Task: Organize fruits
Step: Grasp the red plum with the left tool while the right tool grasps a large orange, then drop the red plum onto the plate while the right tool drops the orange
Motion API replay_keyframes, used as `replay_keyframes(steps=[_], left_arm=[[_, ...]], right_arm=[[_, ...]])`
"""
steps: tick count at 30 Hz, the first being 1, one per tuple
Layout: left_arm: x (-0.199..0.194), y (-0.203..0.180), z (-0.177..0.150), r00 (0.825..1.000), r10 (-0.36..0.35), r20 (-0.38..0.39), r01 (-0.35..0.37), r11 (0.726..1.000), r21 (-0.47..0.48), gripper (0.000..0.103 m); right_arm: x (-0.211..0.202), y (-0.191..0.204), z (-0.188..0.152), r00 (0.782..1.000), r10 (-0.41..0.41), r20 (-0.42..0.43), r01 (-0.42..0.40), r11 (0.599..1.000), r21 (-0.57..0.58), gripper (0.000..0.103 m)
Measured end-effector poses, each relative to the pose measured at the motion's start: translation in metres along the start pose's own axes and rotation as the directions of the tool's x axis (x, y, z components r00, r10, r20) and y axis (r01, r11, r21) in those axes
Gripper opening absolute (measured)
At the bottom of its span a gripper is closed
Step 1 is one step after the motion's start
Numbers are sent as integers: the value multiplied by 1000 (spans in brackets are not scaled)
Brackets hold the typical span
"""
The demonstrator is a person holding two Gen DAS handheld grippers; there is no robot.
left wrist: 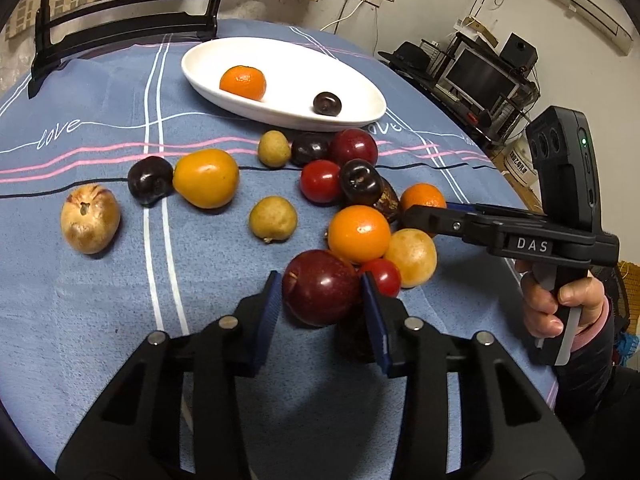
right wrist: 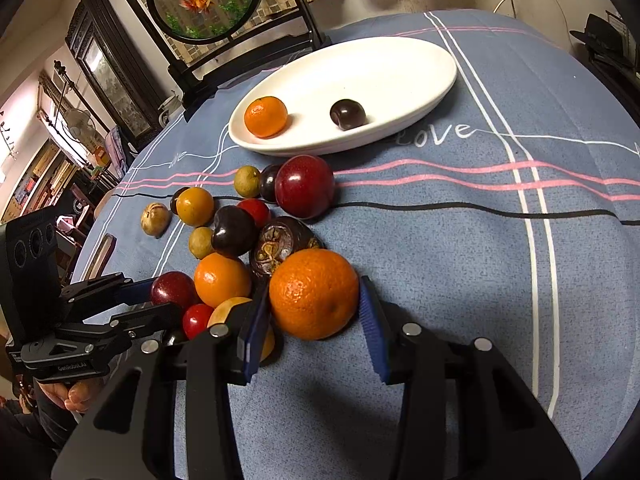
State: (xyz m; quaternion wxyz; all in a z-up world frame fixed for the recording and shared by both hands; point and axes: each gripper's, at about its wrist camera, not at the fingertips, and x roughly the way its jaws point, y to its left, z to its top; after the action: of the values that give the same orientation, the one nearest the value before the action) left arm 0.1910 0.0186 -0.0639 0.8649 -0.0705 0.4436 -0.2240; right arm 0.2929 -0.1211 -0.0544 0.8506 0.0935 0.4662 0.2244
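On the blue tablecloth (left wrist: 100, 312), near edge of fruit pile: my two holds, catalogued.
Left gripper (left wrist: 320, 300): jaws narrowed onto the dark red plum (left wrist: 322, 292), blue pads against both flanks.
Plum handling: I judged it smooth, slippery, bruisable; best taken across the widest middle, lightly.
Right gripper (right wrist: 314, 312): pads clasped the orange (right wrist: 314, 294).
Orange handling: firm, pebbled rind, heavier; grip looked secure.
Destination: white oval dish (right wrist: 420, 56), beyond the pile, held one mandarin (right wrist: 266, 117) and one dark plum (right wrist: 348, 114).

"DAS" on the right gripper (left wrist: 416, 216) body; "GenRobot.AI" on the left gripper (right wrist: 160, 300) body; "love" printed on tablecloth (right wrist: 500, 240) beside white dish (right wrist: 420, 112).
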Motion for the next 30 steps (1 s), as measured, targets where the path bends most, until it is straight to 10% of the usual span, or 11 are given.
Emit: replay_keyframes(steps=[17,30], left_arm=[[-25,3,9,995,-12,102,15,1000,-22,41],[27,-9,135,993,64,99,-69,996,49,41]], right_arm=[[-24,-2,7,989,65,133,-67,998,13,43],[15,-27,101,966,-63,253,54,998,42,43]])
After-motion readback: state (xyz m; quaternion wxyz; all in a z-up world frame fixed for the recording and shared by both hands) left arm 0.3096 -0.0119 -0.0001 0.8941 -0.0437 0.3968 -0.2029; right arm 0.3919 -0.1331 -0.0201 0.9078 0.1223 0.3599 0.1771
